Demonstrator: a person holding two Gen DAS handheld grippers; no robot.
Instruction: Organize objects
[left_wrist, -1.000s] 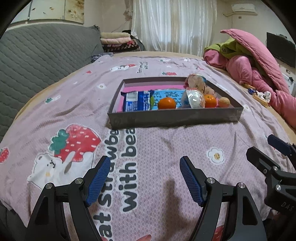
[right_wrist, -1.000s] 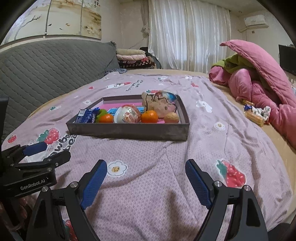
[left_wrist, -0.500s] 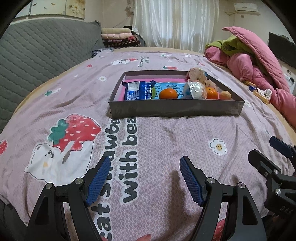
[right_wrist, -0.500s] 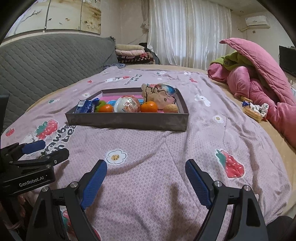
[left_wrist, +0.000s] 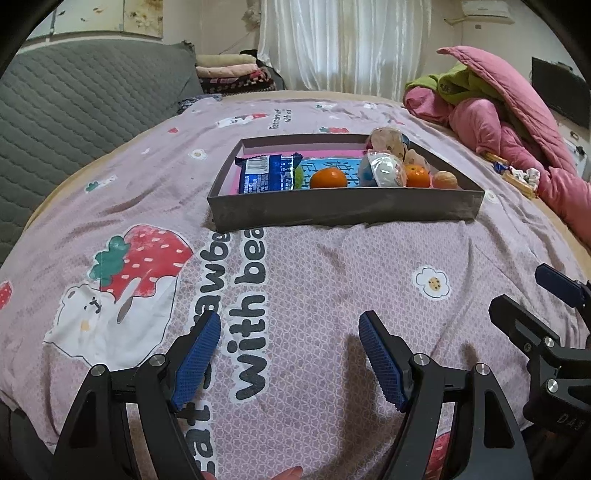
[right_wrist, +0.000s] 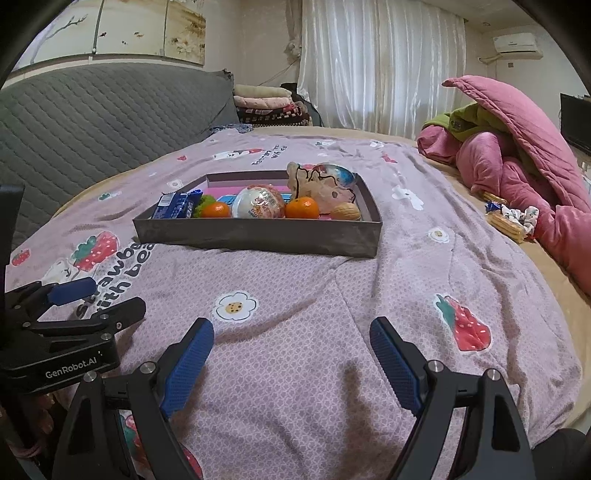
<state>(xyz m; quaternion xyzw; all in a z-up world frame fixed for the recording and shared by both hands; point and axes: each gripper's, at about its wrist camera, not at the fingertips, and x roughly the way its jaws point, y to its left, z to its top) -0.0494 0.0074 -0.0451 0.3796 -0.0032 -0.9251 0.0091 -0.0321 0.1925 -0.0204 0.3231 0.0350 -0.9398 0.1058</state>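
Both tongs hang over the near part of the bed (left_wrist: 332, 277), empty, blue pads spread wide apart — left tongs (left_wrist: 290, 354), right tongs (right_wrist: 291, 365). The task's things all sit in the grey tray (right_wrist: 258, 236), straight ahead of both tongs, toward the middle of the bed, well apart from either pair.

The tray's long axis runs left-right across both views. In the left wrist view it lies a bit right of centre, in the right wrist view a bit left — so it sits roughly between the two hands. Judged: left tongs nearer the tray's left end, with the blue snack packet (left_wrist: 266, 173); right tongs nearer the right end, with the walnut (right_wrist: 345, 211).

Count in the tray:
- 2 oranges — left orange (right_wrist: 216, 210), right orange (right_wrist: 302, 207)
- 1 clear capsule ball (right_wrist: 261, 202)
- 1 walnut
- 1 blue snack packet
- 1 beige plush toy (right_wrist: 314, 184) at the far right corner
- something green (right_wrist: 207, 200) beside the packet, can't tell what
- a flat blue printed sheet (left_wrist: 328, 166) under the items

Off the tray, at the bed's right edge by the pink quilt (right_wrist: 517, 155) — wrapped snacks (right_wrist: 508, 219), number unclear.
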